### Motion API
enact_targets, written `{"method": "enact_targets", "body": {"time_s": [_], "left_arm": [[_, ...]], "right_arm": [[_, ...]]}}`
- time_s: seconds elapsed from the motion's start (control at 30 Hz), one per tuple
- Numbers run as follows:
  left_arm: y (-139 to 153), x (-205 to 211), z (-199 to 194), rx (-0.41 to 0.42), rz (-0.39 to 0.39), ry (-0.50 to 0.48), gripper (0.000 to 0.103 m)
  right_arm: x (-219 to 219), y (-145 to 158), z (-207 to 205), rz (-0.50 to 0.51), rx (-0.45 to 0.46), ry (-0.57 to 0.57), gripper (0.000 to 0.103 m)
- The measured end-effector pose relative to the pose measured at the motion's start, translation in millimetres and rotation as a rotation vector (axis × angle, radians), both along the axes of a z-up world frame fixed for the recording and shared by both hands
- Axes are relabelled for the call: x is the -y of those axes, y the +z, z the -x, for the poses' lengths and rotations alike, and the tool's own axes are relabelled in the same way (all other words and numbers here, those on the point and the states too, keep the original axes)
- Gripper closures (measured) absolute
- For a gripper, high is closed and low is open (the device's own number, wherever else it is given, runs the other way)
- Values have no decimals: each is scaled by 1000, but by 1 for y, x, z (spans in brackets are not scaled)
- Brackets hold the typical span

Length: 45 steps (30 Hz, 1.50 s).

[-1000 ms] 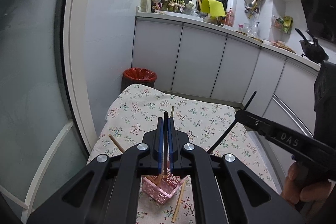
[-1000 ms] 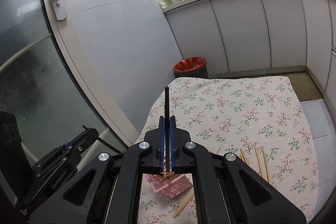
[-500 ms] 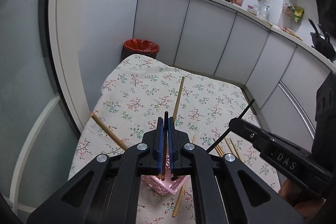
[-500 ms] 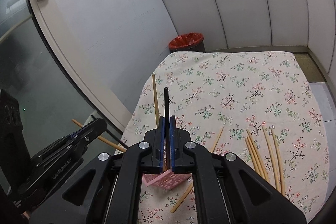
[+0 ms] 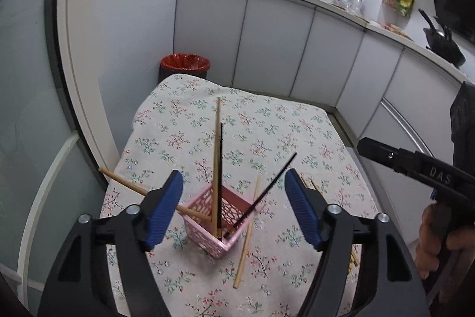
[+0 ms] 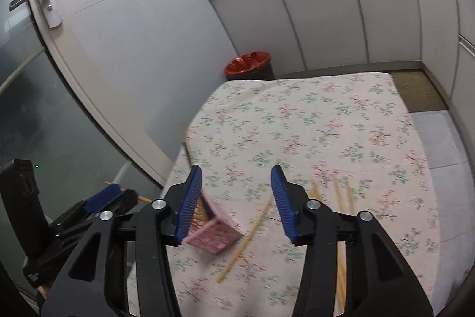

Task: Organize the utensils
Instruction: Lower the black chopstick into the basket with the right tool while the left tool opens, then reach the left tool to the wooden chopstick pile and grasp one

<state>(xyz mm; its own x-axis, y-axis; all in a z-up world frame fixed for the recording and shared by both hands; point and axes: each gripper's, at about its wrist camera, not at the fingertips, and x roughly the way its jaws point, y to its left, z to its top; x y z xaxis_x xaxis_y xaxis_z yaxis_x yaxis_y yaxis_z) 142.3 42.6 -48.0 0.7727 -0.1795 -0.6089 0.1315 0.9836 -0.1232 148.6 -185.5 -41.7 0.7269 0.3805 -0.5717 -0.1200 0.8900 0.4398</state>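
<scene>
A pink perforated basket [image 5: 215, 223] stands on the floral tablecloth [image 5: 252, 124]. It holds two wooden chopsticks [image 5: 216, 156] and two black chopsticks [image 5: 264, 192]; one wooden stick leans out to the left. My left gripper [image 5: 233, 211] is open and empty just above the basket. My right gripper [image 6: 234, 199] is open and empty; the basket [image 6: 218, 233] shows below its left finger. A loose wooden chopstick [image 5: 246, 233] lies beside the basket, also seen in the right wrist view [image 6: 246, 239].
Several loose wooden chopsticks [image 6: 341, 195] lie on the cloth right of the basket. A red-lined bin [image 5: 185, 66] stands beyond the table's far edge. White cabinets [image 5: 267, 43] run behind. A glass door [image 6: 44, 109] is at the left.
Both grippers have opened. The left one let go of a wooden chopstick and the right one a black chopstick; both sticks now stand in the basket.
</scene>
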Motion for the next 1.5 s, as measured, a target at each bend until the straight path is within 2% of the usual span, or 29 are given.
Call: {"method": "enact_targets", "body": {"time_s": [0.2,0.4,0.6,0.73,0.83,0.9,0.93,0.97,1.0,1.17,1.27,1.5], "left_arm": [[-11,31,12,-49,-37,-62,15],[-31,73,11,-134,-74,-121,13],[-58,109,3,-234,-71,-147,13],[-74,134,-8,-288,-82,-144,14],[-89,155,-24,-320,-99,-135,24],[-101,165,-38,-344,-107,-128,38],[-107,169,-45,-357,-107,-126,42],[-114,172,-53,-371,-107,-120,54],[-122,174,-63,-392,-96,-104,64],[-152,163,-103,-482,25,-37,86],[-163,163,-120,-496,46,-3,89],[-178,163,-140,-512,22,40,92]], "right_arm": [[41,-20,9,57,-85,-71,33],[70,-40,16,82,-173,-111,18],[91,-63,14,119,-255,-138,14],[118,-79,12,87,-304,-172,13],[134,-89,12,54,-338,-195,13],[142,-96,10,43,-359,-207,13],[145,-99,8,41,-369,-212,13],[147,-102,7,40,-375,-214,13],[148,-103,7,40,-378,-215,13],[149,-108,3,46,-393,-198,13],[148,-110,0,53,-397,-186,13],[155,-112,-4,45,-401,-199,13]]}}
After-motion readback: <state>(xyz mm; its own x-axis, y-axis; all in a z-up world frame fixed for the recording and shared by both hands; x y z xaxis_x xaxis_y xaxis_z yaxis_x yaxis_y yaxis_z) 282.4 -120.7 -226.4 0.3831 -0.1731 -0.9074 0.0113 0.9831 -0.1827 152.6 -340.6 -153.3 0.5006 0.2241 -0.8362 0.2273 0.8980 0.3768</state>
